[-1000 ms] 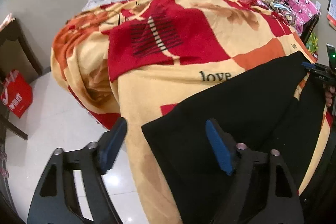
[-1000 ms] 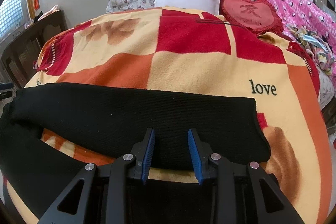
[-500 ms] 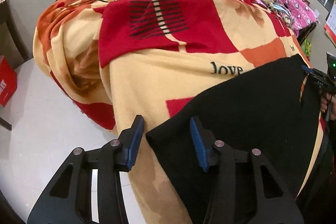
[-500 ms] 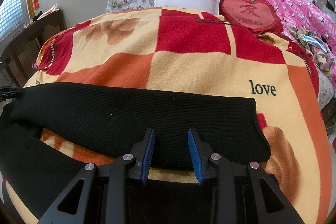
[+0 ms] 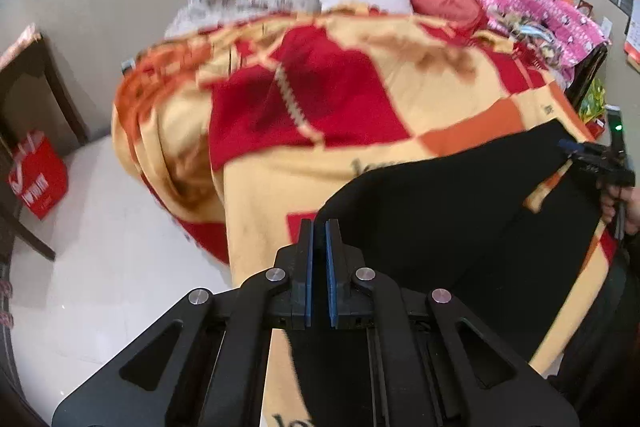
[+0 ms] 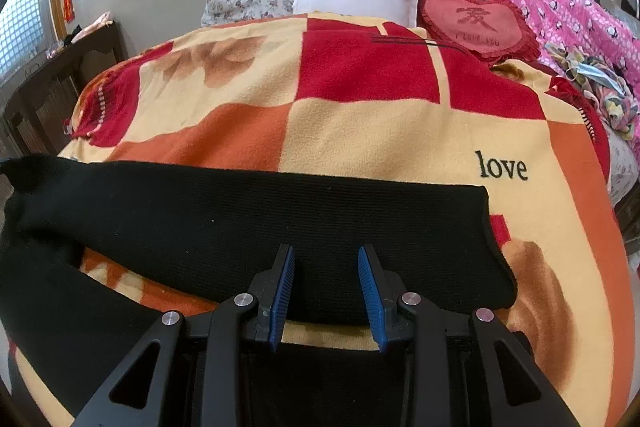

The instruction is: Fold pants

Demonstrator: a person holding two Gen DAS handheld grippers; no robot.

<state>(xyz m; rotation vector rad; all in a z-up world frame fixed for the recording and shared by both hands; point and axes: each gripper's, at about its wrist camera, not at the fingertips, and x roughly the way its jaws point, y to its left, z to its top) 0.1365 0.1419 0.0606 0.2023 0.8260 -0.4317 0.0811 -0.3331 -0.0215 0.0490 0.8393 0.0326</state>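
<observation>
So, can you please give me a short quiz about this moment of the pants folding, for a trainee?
1. True or false: the left gripper has its jaws closed at a corner of the black pants.
2. Choose one. The jaws of the right gripper are: A) open, over the pants; B) closed, holding nothing; C) out of view.
3. Fill in: the word printed on the blanket just past the pants is ____.

Key: 1 true; 2 A; 3 love.
</observation>
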